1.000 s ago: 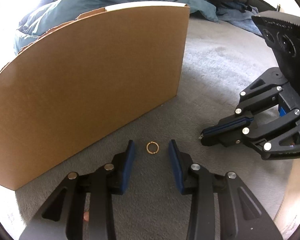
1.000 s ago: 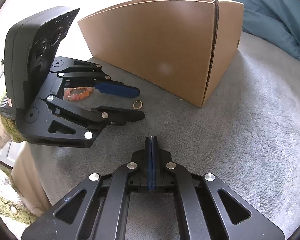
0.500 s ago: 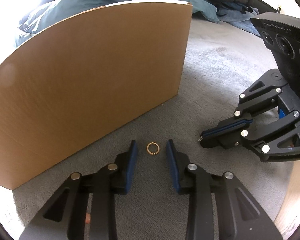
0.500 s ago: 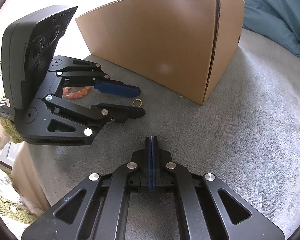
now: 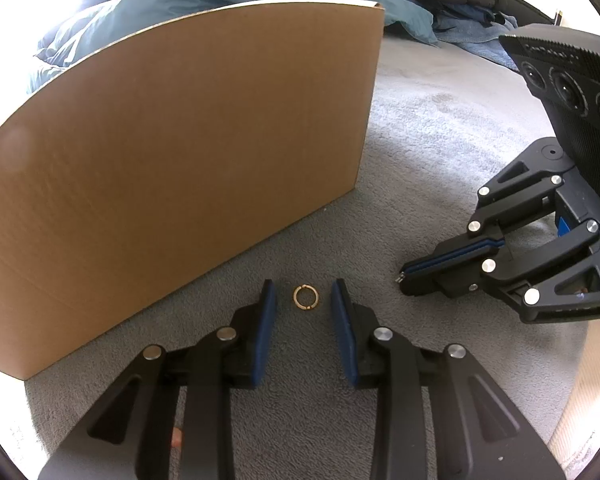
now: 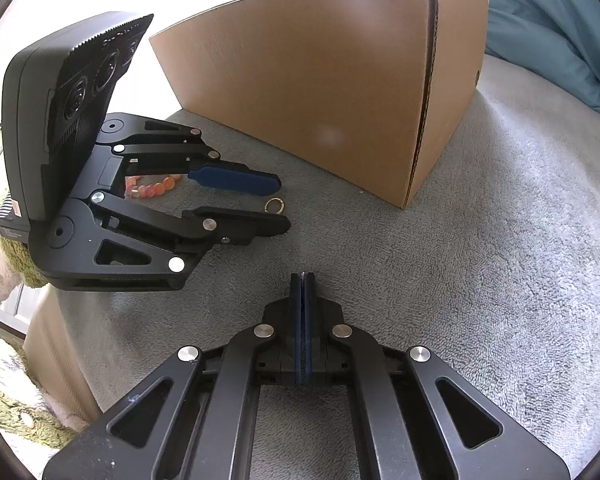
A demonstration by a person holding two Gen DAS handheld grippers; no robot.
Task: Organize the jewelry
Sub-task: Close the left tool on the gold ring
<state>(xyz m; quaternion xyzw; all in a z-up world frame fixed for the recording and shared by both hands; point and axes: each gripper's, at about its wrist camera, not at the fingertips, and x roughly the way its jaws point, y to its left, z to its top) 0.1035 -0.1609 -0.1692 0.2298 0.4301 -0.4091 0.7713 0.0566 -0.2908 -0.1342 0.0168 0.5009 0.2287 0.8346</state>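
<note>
The small thin gold ring (image 5: 305,296) is lying flat on the grey fleece blanket (image 5: 420,152), between the blue pads of the left gripper (image 5: 304,294), toward their 12 o'clock tips. Its jaws have just been closing but are not touching the ring. The right gripper (image 6: 304,280) at 3 o'clock is resting fully clenched, holding nothing. The brown cardboard box (image 5: 172,152) is standing at 10 o'clock.

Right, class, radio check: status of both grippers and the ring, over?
Left gripper open, jaws just closing around gold ring, no contact. Right gripper shut, empty. Cardboard box close alongside; nothing blocking.
</note>
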